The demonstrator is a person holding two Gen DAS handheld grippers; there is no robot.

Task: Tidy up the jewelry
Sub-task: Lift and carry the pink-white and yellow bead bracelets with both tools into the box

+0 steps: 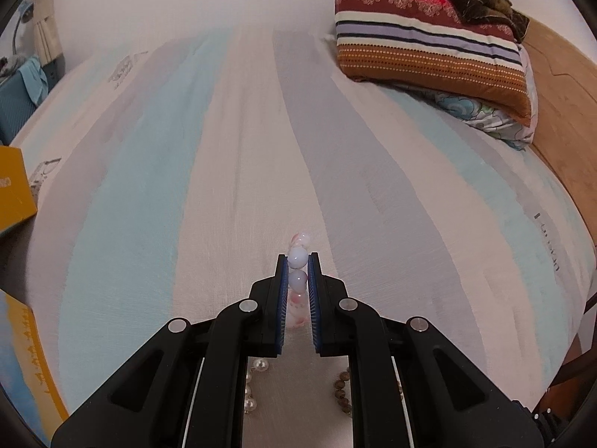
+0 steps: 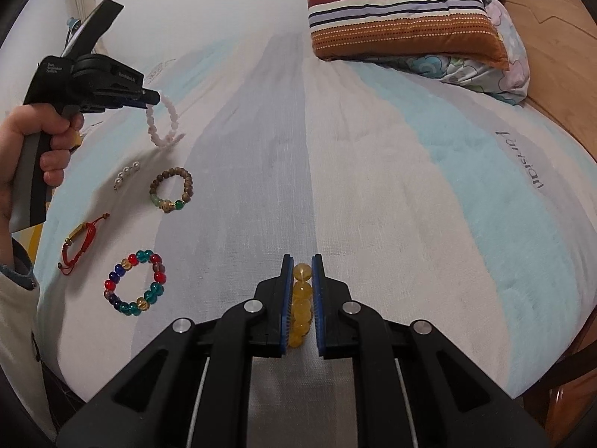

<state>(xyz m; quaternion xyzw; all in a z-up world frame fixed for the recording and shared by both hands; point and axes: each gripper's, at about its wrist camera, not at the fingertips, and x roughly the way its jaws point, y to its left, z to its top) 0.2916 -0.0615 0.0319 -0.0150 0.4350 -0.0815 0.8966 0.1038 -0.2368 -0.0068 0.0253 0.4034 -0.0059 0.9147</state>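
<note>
Bracelets lie spread over a bed (image 2: 373,171) covered with a pale sheet striped in blue and grey. The left gripper (image 1: 297,261) has its blue pads clamped on a pink-and-white bead bracelet (image 1: 297,257); in the right wrist view that bracelet (image 2: 163,123) hangs as a loop from the fingertips, above the sheet near the bed's left edge, with a hand (image 2: 33,145) wrapped round the gripper's handle. The right gripper (image 2: 302,267) is closed narrowly on a yellow bead bracelet (image 2: 301,298), held over the near middle of the bed. Along the left edge rest a short run of pearl beads (image 2: 127,173), a brown wooden bead bracelet with green stones (image 2: 171,194), a red cord bracelet (image 2: 80,242) and a multicoloured glass bead bracelet (image 2: 135,282), each apart from the others. At the far right corner a striped pillow (image 2: 403,18) sits on floral bedding. A yellow box (image 1: 13,186) stands by the left edge.
</note>
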